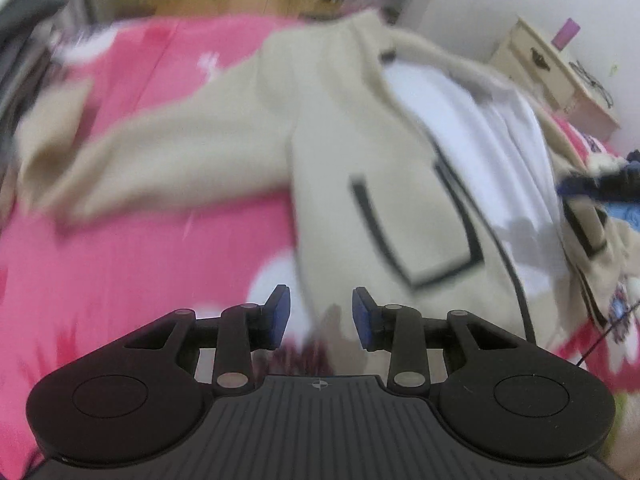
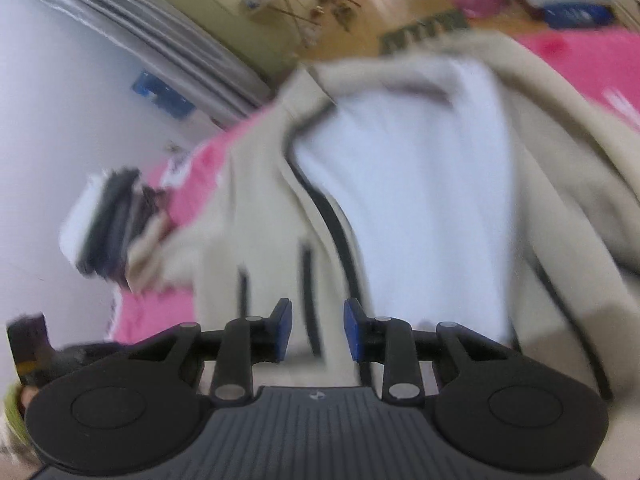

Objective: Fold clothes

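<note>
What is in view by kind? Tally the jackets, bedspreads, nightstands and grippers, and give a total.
Cream jacket: 1
Pink bedspread: 1
Cream nightstand: 1
Grippers: 2 (left gripper, right gripper)
Total: 5

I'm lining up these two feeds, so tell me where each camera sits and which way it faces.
Left wrist: sits behind the left gripper, aimed down at the cream jacket on the pink bedspread; own open fingers show.
Right wrist: sits behind the right gripper, aimed down at the jacket's white lining; own open fingers show.
Shared: jacket, lining, bedspread.
</note>
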A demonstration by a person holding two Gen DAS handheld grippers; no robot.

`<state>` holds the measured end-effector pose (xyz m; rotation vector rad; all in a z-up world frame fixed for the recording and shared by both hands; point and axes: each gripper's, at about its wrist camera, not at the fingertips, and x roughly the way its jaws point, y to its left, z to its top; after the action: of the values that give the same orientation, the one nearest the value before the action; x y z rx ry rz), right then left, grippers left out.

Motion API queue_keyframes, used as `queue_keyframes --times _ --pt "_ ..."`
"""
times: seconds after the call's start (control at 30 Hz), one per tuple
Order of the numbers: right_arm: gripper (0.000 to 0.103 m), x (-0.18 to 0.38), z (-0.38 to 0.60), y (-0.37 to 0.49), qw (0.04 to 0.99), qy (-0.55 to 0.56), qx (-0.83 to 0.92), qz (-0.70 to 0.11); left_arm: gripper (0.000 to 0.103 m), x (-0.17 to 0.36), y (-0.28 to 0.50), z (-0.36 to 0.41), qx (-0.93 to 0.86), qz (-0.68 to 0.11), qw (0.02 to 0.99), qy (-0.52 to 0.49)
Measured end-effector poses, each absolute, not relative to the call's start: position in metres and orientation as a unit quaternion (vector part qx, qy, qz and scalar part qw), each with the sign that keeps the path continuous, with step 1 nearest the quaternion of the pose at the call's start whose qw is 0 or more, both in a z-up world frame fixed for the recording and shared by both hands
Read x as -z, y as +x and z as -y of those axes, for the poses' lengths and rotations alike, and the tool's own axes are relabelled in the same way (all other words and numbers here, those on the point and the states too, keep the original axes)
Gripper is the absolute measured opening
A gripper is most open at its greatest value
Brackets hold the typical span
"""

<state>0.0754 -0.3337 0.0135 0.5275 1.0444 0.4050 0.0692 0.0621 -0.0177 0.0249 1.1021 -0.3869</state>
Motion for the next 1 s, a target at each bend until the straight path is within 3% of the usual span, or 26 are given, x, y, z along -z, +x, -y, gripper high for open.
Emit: queue_keyframes --times 0.07,0.27,0.47,0.73,0.77,0.8,0.83,0.9,1.0 --pt "0.031 -0.016 0.321 0.125 0.829 0.209 -0.191 -0.482 0.034 0.024 0.09 -0.043 0.184 -0.498 0.847 0.032" --pt "0.049 0.007 0.287 0.247 0.851 0.141 -0.189 -0.47 0.034 0.033 0.14 0.0 0.195 -0.397 0.895 0.057" --pt "0.051 0.05 0.287 0.302 0.857 0.215 -0.178 -0.432 0.033 0.052 0.174 0.032 0.219 -0.335 0.915 0.05" --pt "0.052 0.079 0.29 0.328 0.849 0.212 -0.196 -0.442 0.032 0.086 0.201 0.055 0.251 -0.314 0.915 0.027" --pt "0.05 0.079 0.291 0.33 0.847 0.21 -0.206 -0.443 0.032 0.09 0.204 0.055 0.248 -0.321 0.914 0.024" --pt "0.039 0.079 0.291 0.33 0.844 0.2 -0.215 -0.448 0.032 0.095 0.207 0.055 0.245 -0.328 0.912 0.019" --pt "0.018 0.078 0.29 0.329 0.842 0.189 -0.223 -0.454 0.032 0.098 0.209 0.053 0.245 -0.333 0.91 0.012" --pt "0.01 0.071 0.289 0.325 0.849 0.156 -0.232 -0.449 0.032 0.102 0.213 0.049 0.247 -0.339 0.908 -0.002" --pt "0.008 0.051 0.286 0.312 0.864 0.133 -0.238 -0.423 0.032 0.101 0.213 0.041 0.255 -0.341 0.905 -0.024"
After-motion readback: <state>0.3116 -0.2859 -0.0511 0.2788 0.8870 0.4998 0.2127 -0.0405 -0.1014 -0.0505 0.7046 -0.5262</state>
